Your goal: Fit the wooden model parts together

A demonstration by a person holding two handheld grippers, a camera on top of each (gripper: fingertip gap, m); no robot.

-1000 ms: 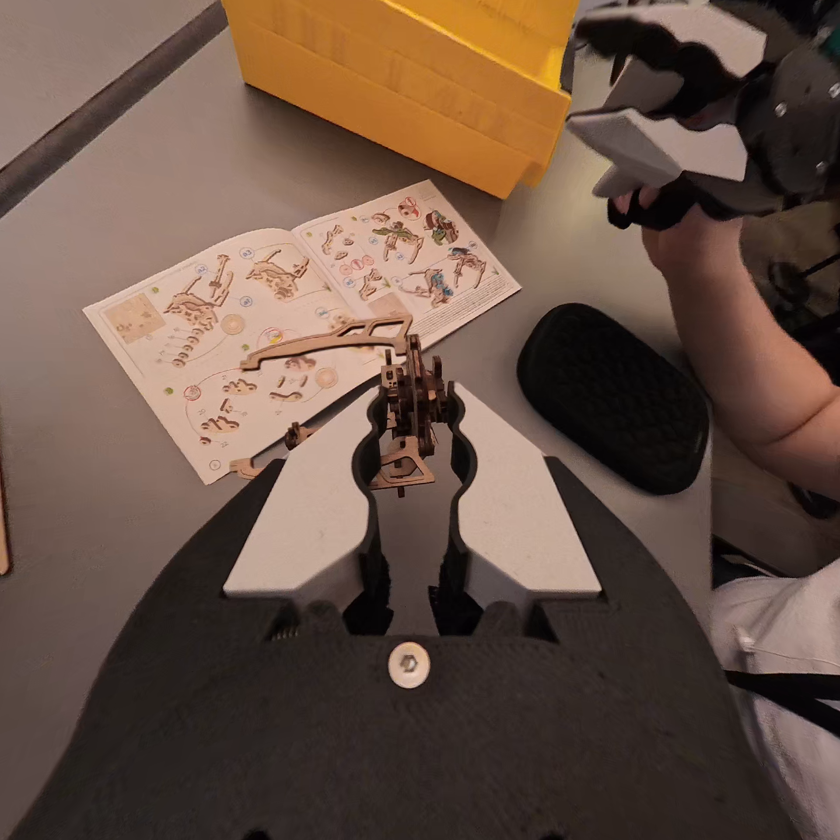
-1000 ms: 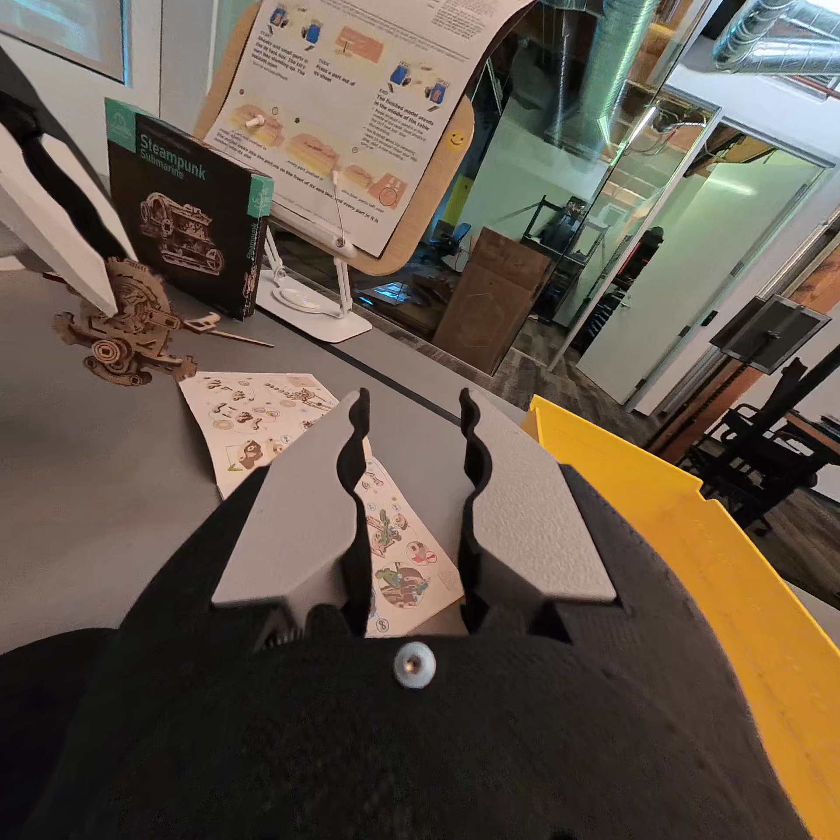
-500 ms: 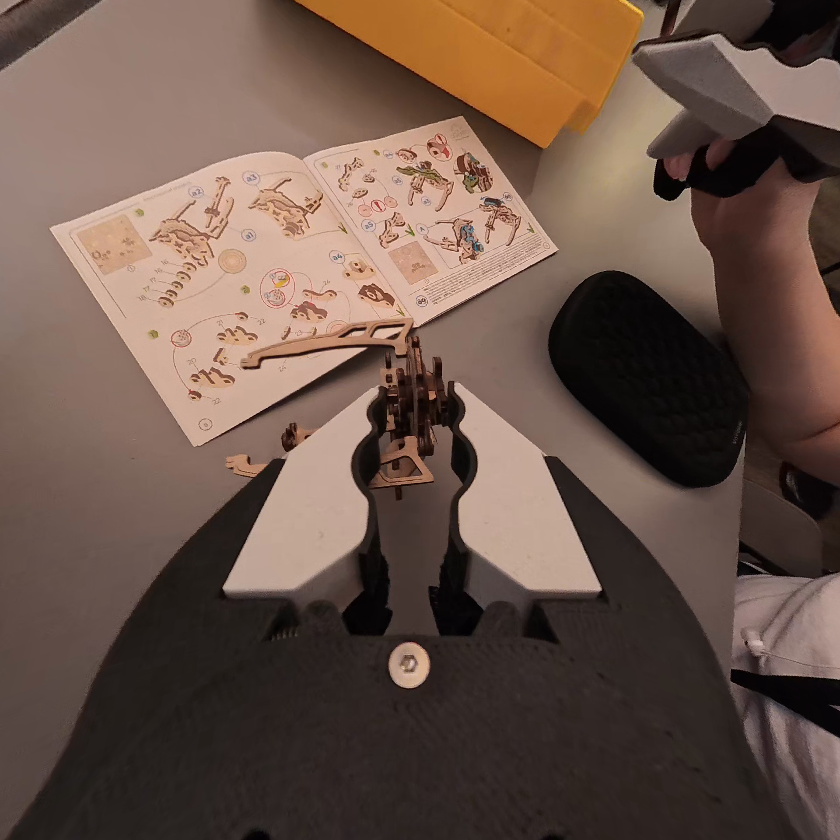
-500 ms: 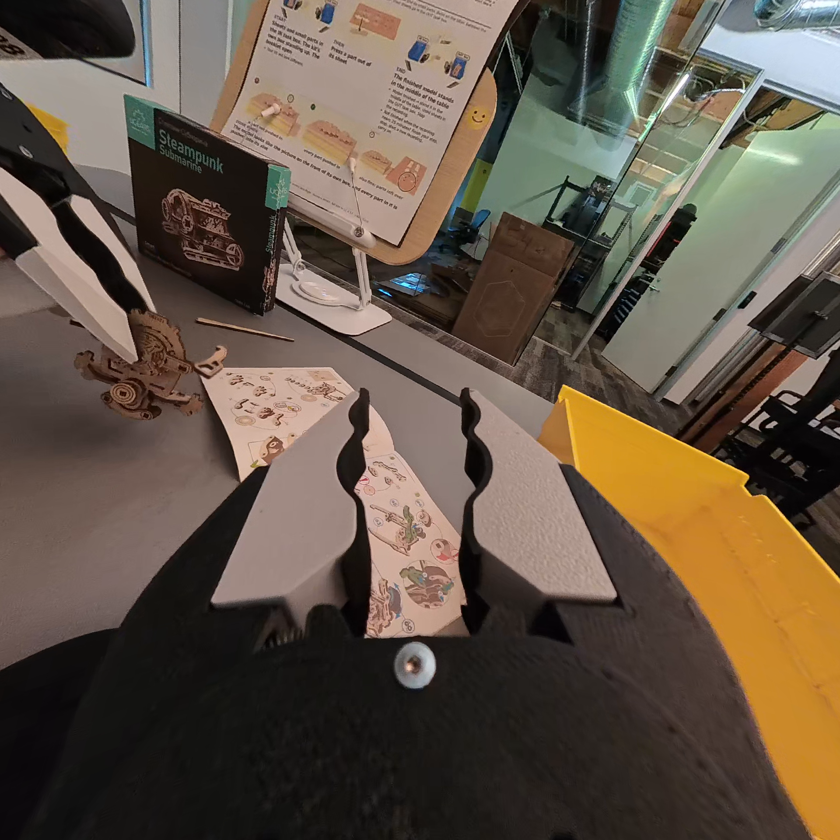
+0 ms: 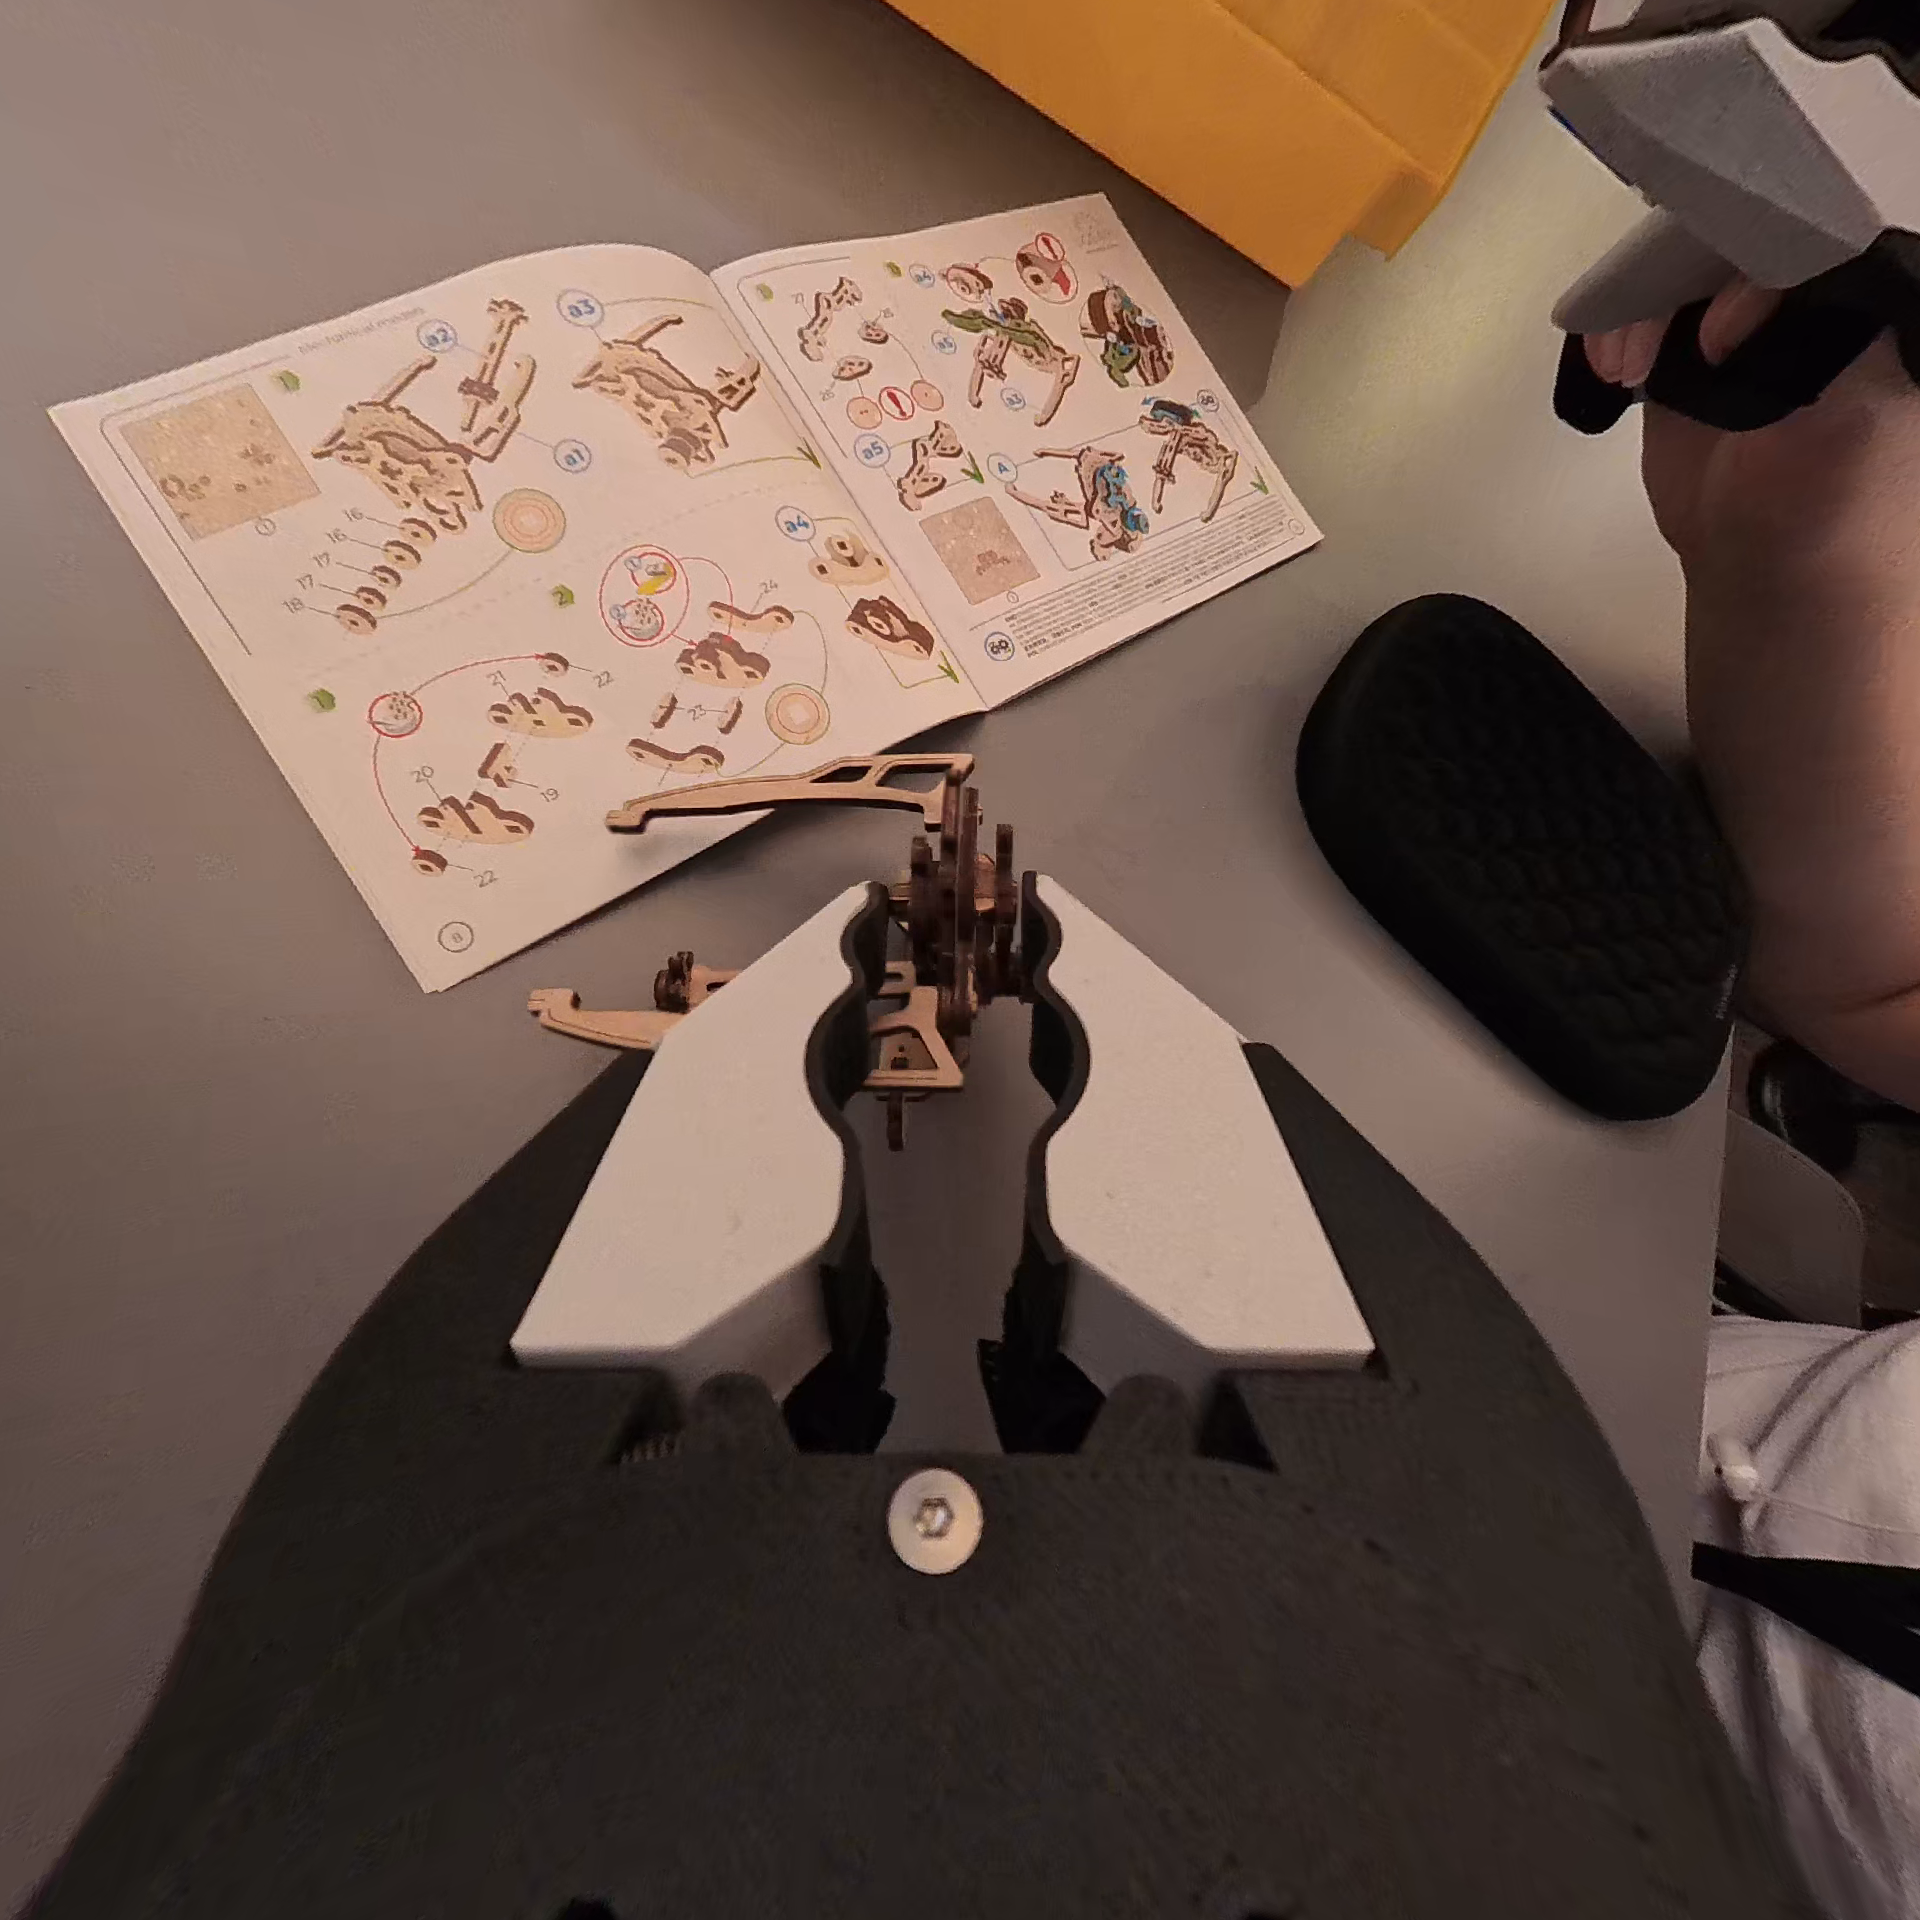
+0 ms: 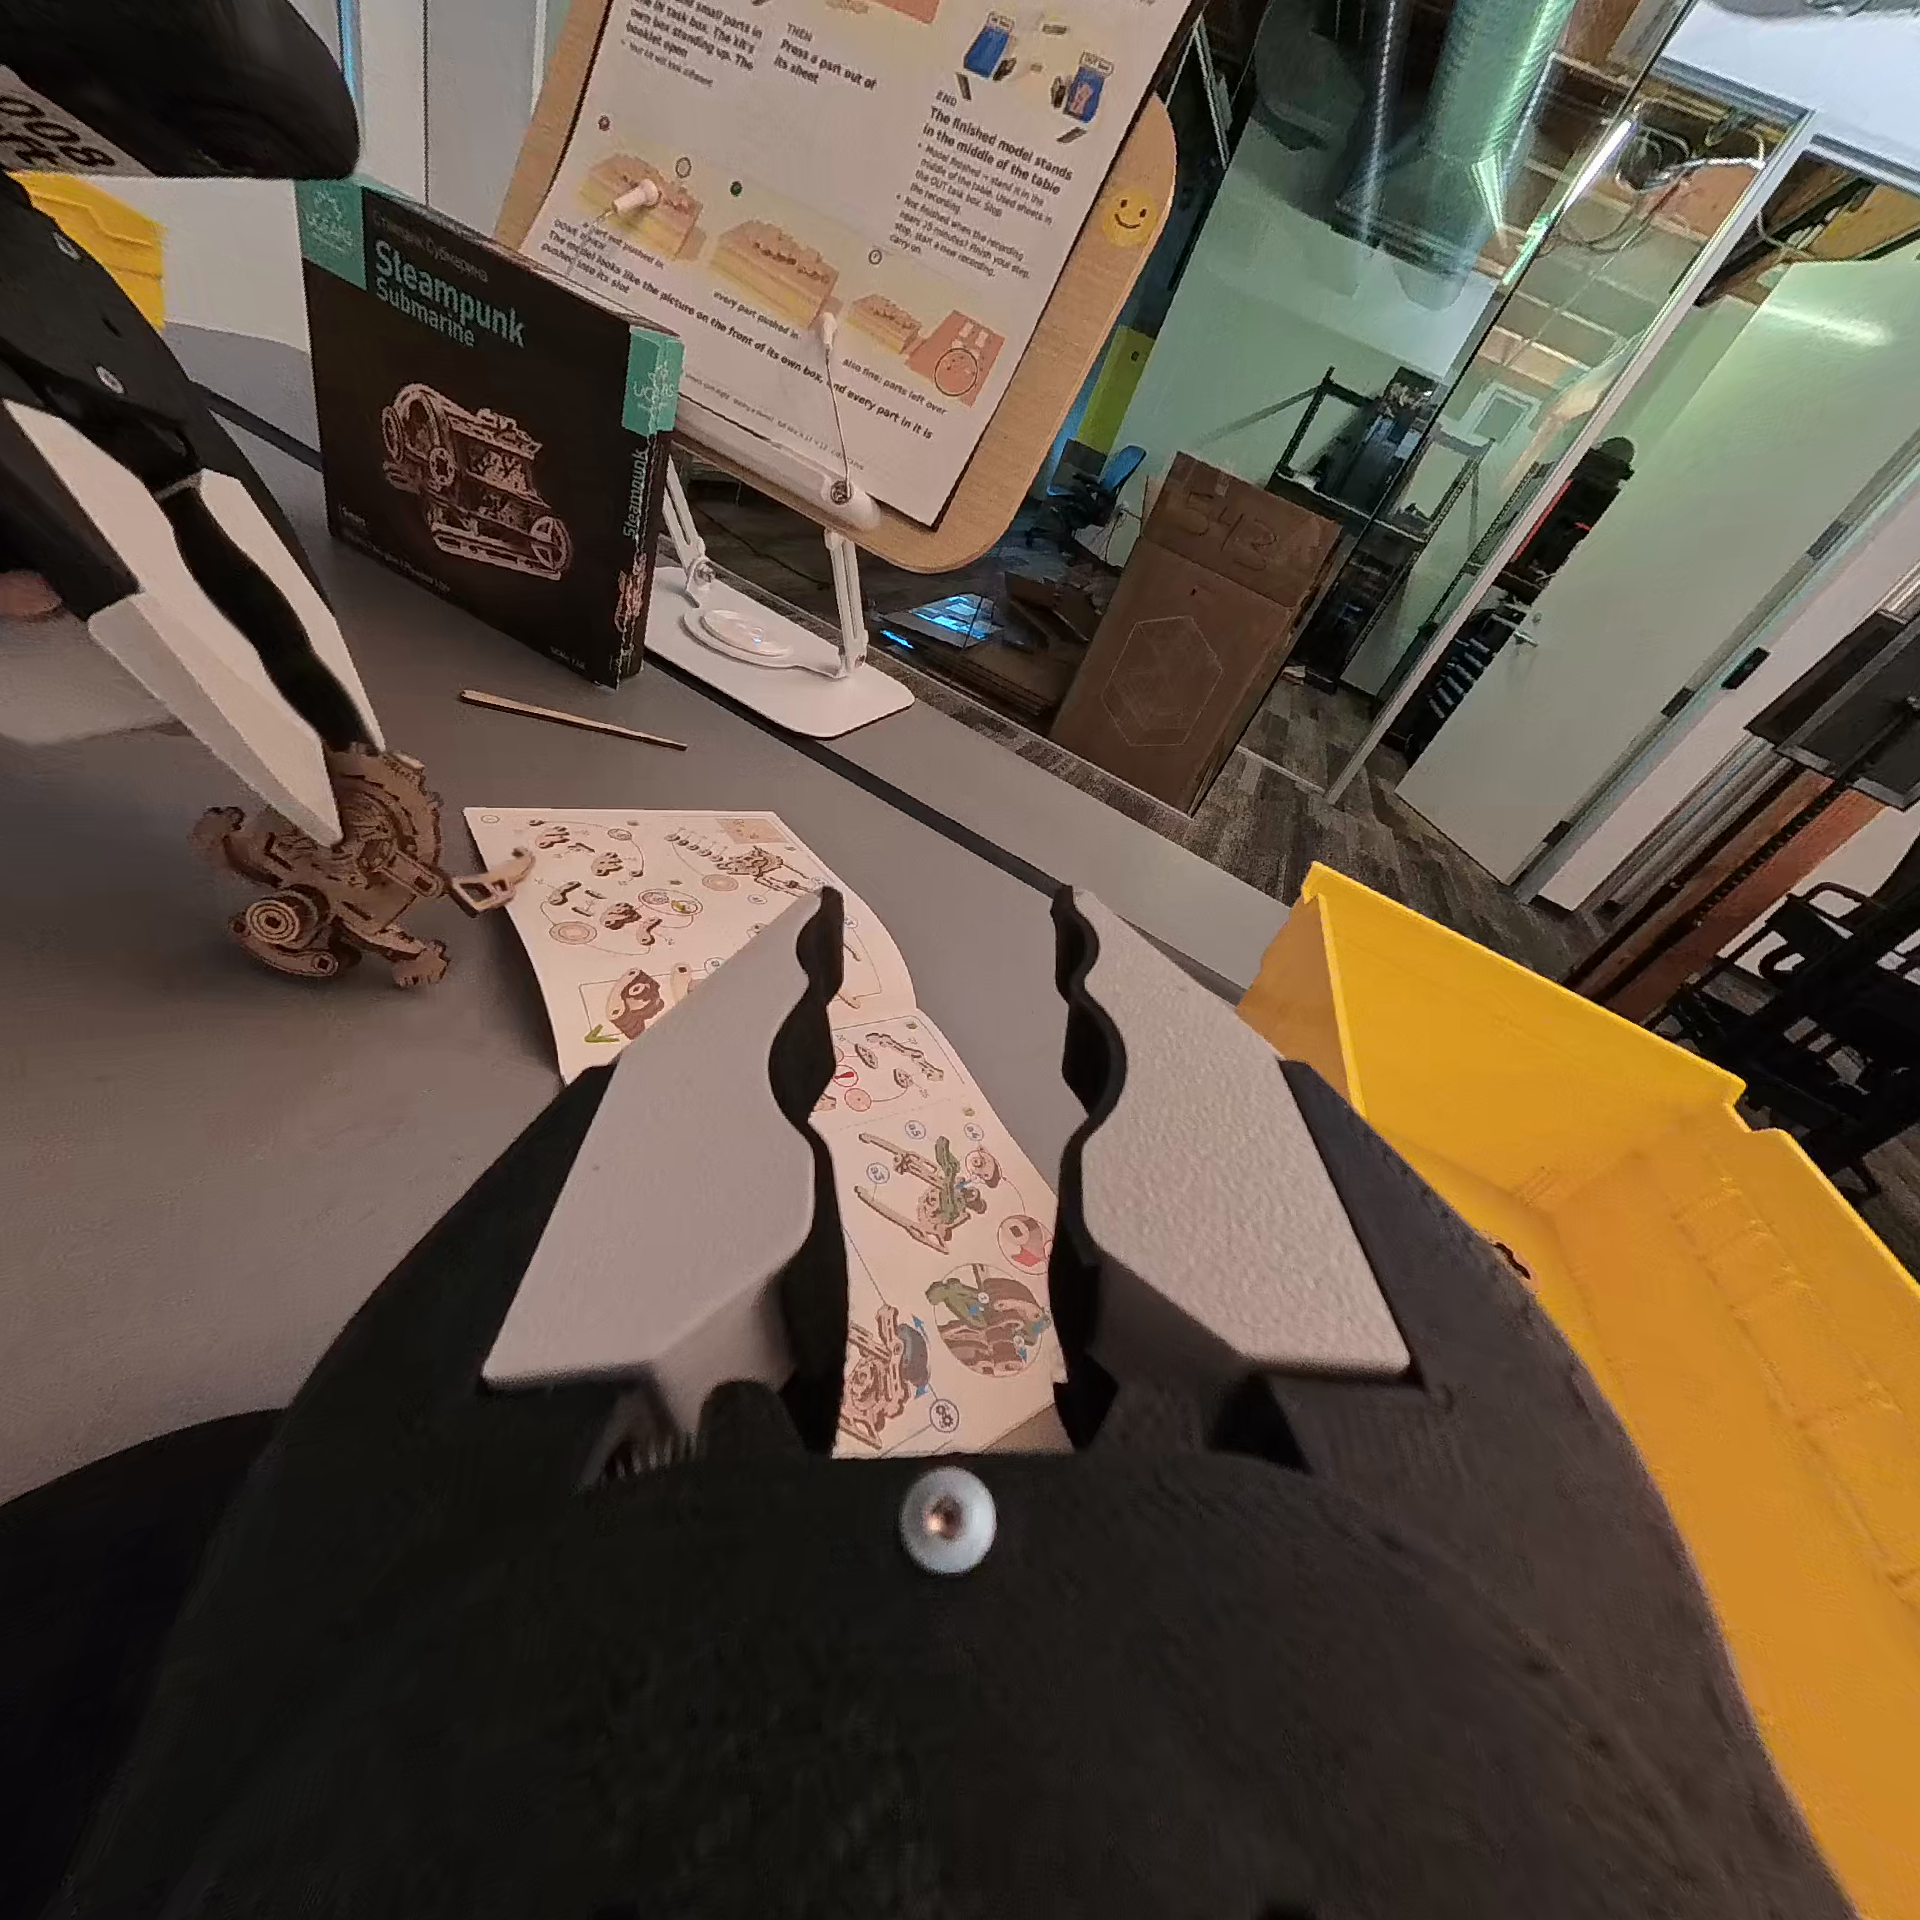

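1. Grey table (image 5: 208,1091) under everything, seen in both wrist views.
2. Yellow plastic bin (image 6: 1621,1226) at the table's far side, just beyond the booklet; in the left wrist view at the top edge (image 5: 1247,114).
3. Black kit box (image 6: 468,436) standing upright at the back of the table, beside a white stand with a printed instruction sheet (image 6: 831,208).
4. Black textured pad (image 5: 1507,852) lying near the table edge, a person's forearm (image 5: 1808,727) resting on it.
5. Open instruction booklet (image 5: 644,540) flat on the table, pages up.
6. Left gripper (image 5: 948,914) held over the table, pinching the partly built wooden model (image 5: 951,935) between its fingertips; long thin wooden arm of the model (image 5: 790,795) reaching out over the booklet's near edge. Same model seen in the right wrist view (image 6: 332,883), low over the table or touching it, cannot tell which.
7. Right gripper (image 6: 940,914) raised over the booklet, fingers spread apart, holding nothing.
8. Thin wooden stick (image 6: 571,719) lying alone in front of the box.
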